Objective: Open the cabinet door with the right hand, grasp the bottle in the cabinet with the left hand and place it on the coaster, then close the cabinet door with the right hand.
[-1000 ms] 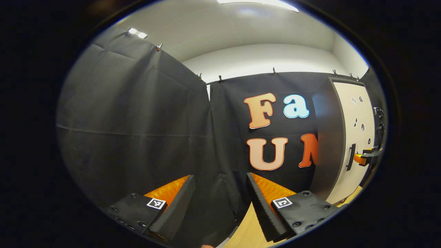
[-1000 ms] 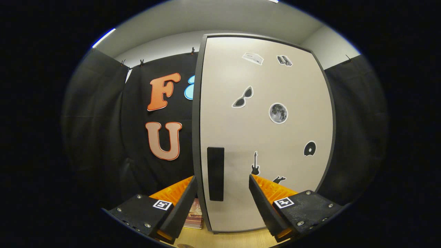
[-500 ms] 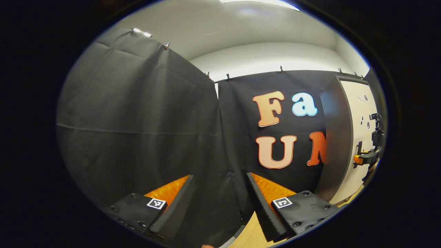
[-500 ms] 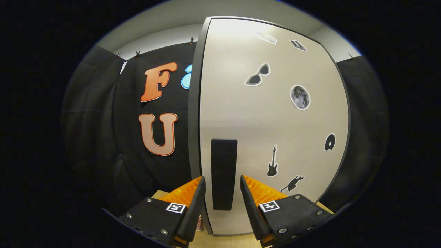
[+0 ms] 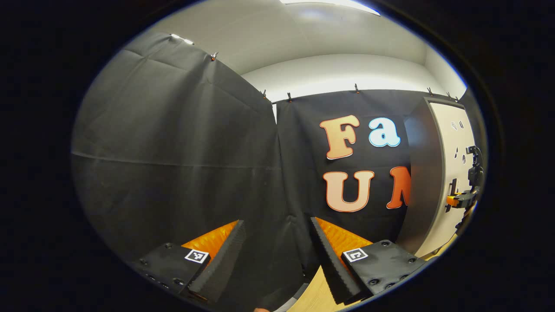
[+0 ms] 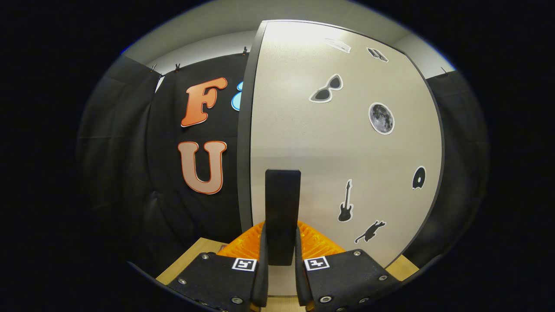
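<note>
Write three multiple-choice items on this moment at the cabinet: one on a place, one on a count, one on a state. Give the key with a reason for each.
1. Where is the handle on the door?
A. near the door's left edge, low down
B. at the top right corner
C. in the door's middle

2. How many guitar stickers are on the door?
A. none
B. one
C. three

3. What is the state of the right gripper?
A. wide open, away from the door
B. shut on the handle
C. holding a bottle

Key: 1 A, the dark vertical handle stands by the left edge in the lower half. 2 B, a single guitar shape sits right of the handle. 3 B, both fingers press on the handle's sides, while the left gripper is open, facing the booth wall.
</note>
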Demonstrator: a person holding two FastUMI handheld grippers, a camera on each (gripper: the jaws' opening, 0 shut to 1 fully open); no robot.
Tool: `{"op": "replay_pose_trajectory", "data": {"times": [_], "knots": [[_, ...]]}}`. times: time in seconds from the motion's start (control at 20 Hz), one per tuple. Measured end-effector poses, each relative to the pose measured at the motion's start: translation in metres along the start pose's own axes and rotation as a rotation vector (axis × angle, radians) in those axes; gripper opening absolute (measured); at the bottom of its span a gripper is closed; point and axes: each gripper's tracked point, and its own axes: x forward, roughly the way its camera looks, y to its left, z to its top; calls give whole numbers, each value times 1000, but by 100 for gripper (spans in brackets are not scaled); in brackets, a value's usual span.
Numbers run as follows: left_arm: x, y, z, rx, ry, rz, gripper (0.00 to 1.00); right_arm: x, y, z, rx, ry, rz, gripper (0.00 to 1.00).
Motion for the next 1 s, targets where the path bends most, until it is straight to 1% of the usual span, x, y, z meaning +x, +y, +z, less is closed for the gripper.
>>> {"op": "replay_pose_trajectory", "data": {"times": [0.05, 0.15, 0.2, 0.3, 0.35, 0.4, 0.55, 0.8, 0.9, 0.95, 1.0], "knots": [[2, -3, -1, -2, -2, -4, 96, -2, 0, 0, -9, -8, 8, 22], [3, -5, -2, -9, -6, -14, 96, -9, 1, 1, 3, -12, 33, 20], [3, -7, -2, -12, -7, -19, 94, -13, 2, 2, 14, -11, 48, 20], [-4, -11, -3, -15, -7, -32, 94, -24, 3, 8, 23, -7, 70, 20], [-6, -12, -2, -17, -8, -39, 96, -28, 3, 10, 21, -5, 77, 19], [-7, -13, -2, -18, -10, -45, 94, -32, 3, 11, 21, -5, 80, 20], [-9, -15, 1, -15, -17, -53, 96, -40, -1, 9, 23, -5, 88, 20], [-9, -15, 1, -15, -23, -54, 96, -51, -6, 8, 35, -15, 74, 19], [-9, -15, 0, -18, -22, -55, 96, -53, -9, 8, 30, -20, 49, 19], [-9, -14, -1, -19, -19, -57, 94, -55, -12, 9, 16, -26, 33, 19], [-9, -14, -1, -20, -17, -58, 94, -55, -18, 10, 3, -33, 22, 19]]}}
